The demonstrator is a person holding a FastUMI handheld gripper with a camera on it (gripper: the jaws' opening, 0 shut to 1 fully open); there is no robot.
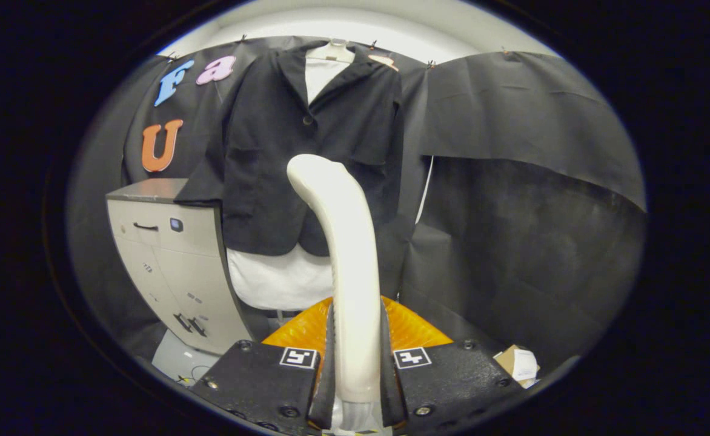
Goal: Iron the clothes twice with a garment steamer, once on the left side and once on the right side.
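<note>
- The booth is walled in matte black cloth, pinned along its top edge beneath a pale ceiling band; on the right a loose sheet sags over a second layer, leaving a slanted fold.
- At the left stands a light grey, boxy metal cabinet with a darker flat top, a dark drawer pull near the top and further handles lower down; its front is smooth.
- On the floor at the far right lies a small brown cardboard scrap with white paper.
- A black short-sleeved woven jacket hangs on a white hanger against the far wall, front buttoned, lapels open over a white undershirt whose hem shows below the jacket. The left sleeve rests on the cabinet top.
- The glossy, cream-white plastic handle of the garment steamer rises upright from between the fingers, a smooth rounded tube that bends over to the left at its tip, in front of the jacket's lower middle. Whether the tip touches the fabric cannot be told.
- The gripper is clenched on the steamer handle, both fingers pressing its lower stretch from left and right.
- Just beyond the fingers, behind the handle, is a translucent orange, ribbed rounded part.
</note>
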